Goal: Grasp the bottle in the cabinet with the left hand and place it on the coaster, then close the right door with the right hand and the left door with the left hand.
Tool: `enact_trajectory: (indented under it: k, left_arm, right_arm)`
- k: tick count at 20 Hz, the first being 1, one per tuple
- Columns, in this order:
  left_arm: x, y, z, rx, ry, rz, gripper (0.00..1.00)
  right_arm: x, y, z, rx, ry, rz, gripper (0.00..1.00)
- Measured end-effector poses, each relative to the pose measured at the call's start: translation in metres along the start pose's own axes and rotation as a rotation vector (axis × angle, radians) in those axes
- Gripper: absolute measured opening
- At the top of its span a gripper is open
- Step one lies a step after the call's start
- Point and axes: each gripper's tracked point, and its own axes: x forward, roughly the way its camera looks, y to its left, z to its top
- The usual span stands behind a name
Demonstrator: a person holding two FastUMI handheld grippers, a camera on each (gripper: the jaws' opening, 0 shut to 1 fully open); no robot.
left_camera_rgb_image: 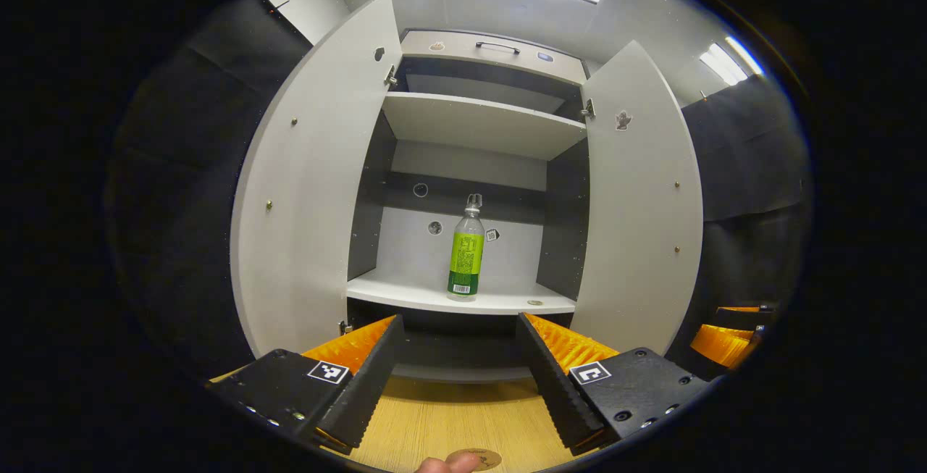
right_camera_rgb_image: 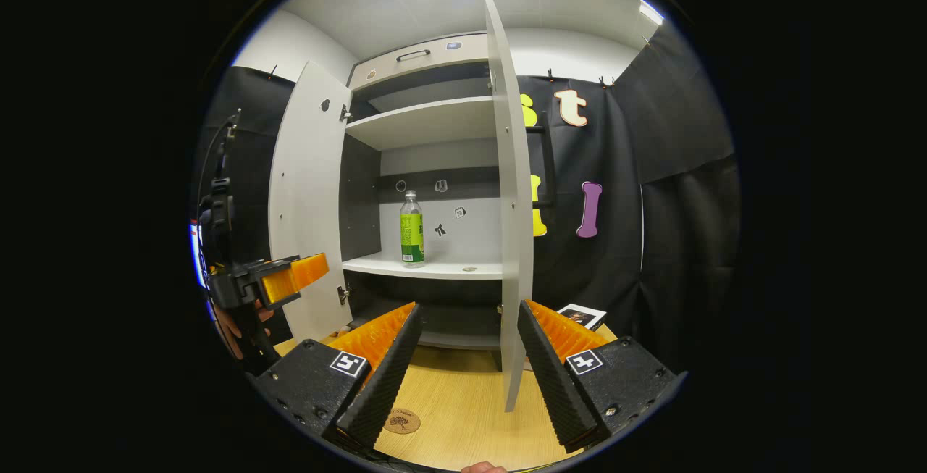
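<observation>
I am holding the left gripper (left_camera_rgb_image: 458,357) square to the open cabinet (left_camera_rgb_image: 478,122), its ridged fingers spread wide and gripping nothing. The bottle (left_camera_rgb_image: 466,252), clear plastic with a green label and a pale cap, is standing upright on the lower shelf (left_camera_rgb_image: 405,292), near that shelf's front edge and about midway along it. The left door (left_camera_rgb_image: 311,190) and the right door (left_camera_rgb_image: 641,198), both flat pale panels, are swinging wide open to either side.

I am keeping the right gripper (right_camera_rgb_image: 463,353) off to the cabinet's right, fingers likewise spread and empty, so the right door is showing almost edge-on there. This view is giving me what the other barely catches: the round, brown coaster (right_camera_rgb_image: 402,421) lying flat on the wood-grain desk (right_camera_rgb_image: 463,415) near its front edge, and a small card (right_camera_rgb_image: 581,316) lying farther right on the desk.
</observation>
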Motion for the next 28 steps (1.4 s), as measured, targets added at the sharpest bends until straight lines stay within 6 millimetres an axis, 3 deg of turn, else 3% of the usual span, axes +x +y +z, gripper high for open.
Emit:
enact_trajectory:
  k: [2, 3, 5, 6, 8, 17, 24, 28]
  left_arm:
    - [0.016, -0.004, 0.003, -0.018, 0.002, -0.025, 0.99]
    - [0.025, -0.008, 0.005, -0.026, 0.005, -0.045, 0.95]
    - [0.041, -0.016, 0.01, -0.042, 0.014, -0.089, 0.95]
    - [0.05, -0.018, 0.014, -0.05, 0.012, -0.105, 0.99]
    - [0.066, -0.024, 0.019, -0.064, 0.014, -0.134, 0.95]
    - [0.157, -0.021, 0.047, -0.003, -0.026, -0.149, 0.95]
    - [0.246, -0.015, 0.028, 0.022, 0.02, -0.134, 0.94]
    - [0.273, -0.009, 0.017, 0.048, 0.033, -0.115, 0.95]
  right_arm:
    - [-0.002, -0.001, 0.003, -0.005, -0.006, -0.009, 0.82]
    - [-0.003, -0.003, 0.004, -0.009, -0.008, -0.016, 0.82]
    - [-0.005, -0.005, 0.005, -0.011, -0.01, -0.028, 0.82]
    - [-0.005, -0.005, 0.005, -0.01, -0.01, -0.033, 0.82]
    - [-0.007, -0.007, 0.005, -0.013, -0.01, -0.046, 0.82]
    - [-0.008, -0.023, 0.009, 0.001, -0.012, -0.136, 0.82]
    - [-0.006, -0.04, 0.01, -0.003, -0.02, -0.221, 0.82]
    - [-0.006, -0.049, 0.006, 0.003, -0.015, -0.26, 0.82]
